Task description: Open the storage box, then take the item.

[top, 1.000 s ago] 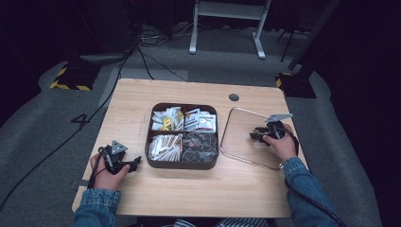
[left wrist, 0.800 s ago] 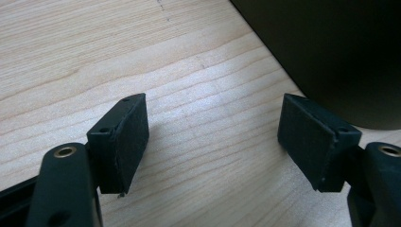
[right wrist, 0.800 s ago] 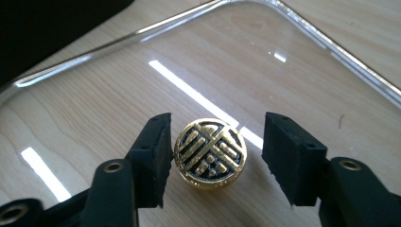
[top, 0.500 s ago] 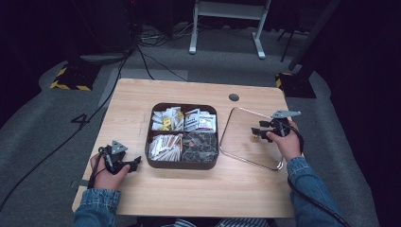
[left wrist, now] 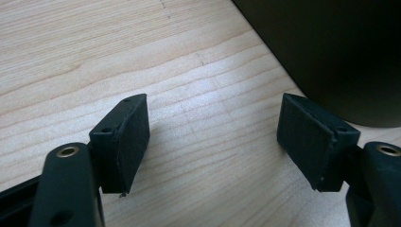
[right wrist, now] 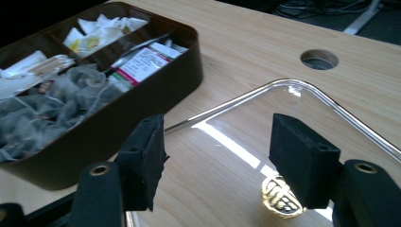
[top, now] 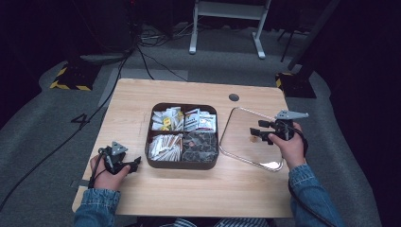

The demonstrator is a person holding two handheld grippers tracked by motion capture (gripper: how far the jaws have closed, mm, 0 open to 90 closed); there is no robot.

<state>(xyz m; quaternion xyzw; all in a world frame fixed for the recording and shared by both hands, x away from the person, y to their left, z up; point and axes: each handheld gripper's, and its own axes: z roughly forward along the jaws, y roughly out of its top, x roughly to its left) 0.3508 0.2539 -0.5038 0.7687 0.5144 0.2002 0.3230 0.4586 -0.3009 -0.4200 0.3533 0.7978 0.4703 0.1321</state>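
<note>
A dark brown box (top: 182,163) with four compartments sits mid-table, holding white sachets, paper sticks and grey tea bags. To its right lies a clear lid (top: 236,118) with a small gold knob (right wrist: 282,201). My right gripper (top: 258,132) hovers over that lid. Its jaws have just been opening and now stand open with nothing between them (right wrist: 217,142). The knob lies below the right jaw. My left gripper (top: 135,163) rests low on the wood, just left of the box, and is open and empty (left wrist: 213,118). The box wall (left wrist: 331,47) is close by.
The wooden table (top: 132,109) has a round cable hole (top: 233,97) behind the lid. Bare wood lies left of the box and along the front edge. Cables and a white stand are on the grey floor beyond.
My right gripper has risen off the clear lid and drifted slightly, and its jaws have spread apart. The left hand has stayed where it was.
</note>
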